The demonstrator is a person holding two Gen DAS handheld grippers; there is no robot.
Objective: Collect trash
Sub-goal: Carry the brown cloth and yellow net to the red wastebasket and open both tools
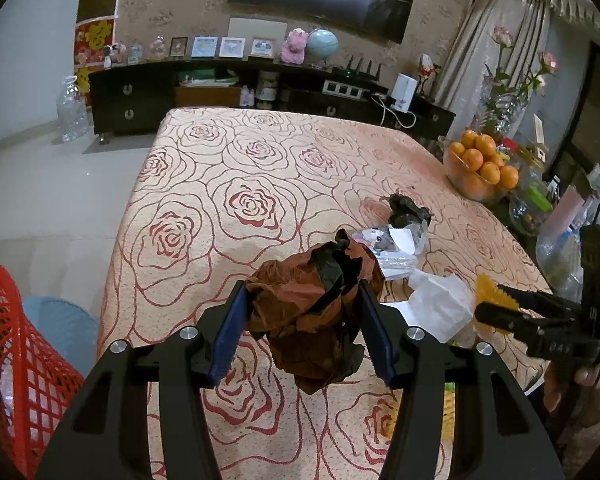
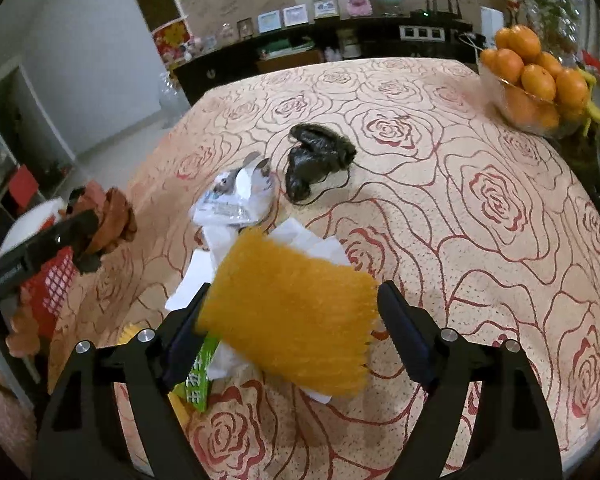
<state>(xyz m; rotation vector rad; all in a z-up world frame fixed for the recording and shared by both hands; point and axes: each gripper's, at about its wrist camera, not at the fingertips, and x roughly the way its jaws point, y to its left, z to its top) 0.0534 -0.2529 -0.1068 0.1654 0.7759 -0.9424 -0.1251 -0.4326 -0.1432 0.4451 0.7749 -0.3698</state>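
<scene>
My left gripper is shut on a crumpled brown and black plastic bag, held above the rose-patterned tablecloth; the right wrist view shows that bag at the left. My right gripper stands open over a yellow foam net, which lies between its jaws on white paper. A green wrapper sits under the left finger. Farther back lie a clear printed wrapper and a crumpled black bag.
A red mesh basket stands off the table's left edge. At the right edge are a glass bowl of oranges, jars and a vase of flowers. A dark sideboard lines the far wall.
</scene>
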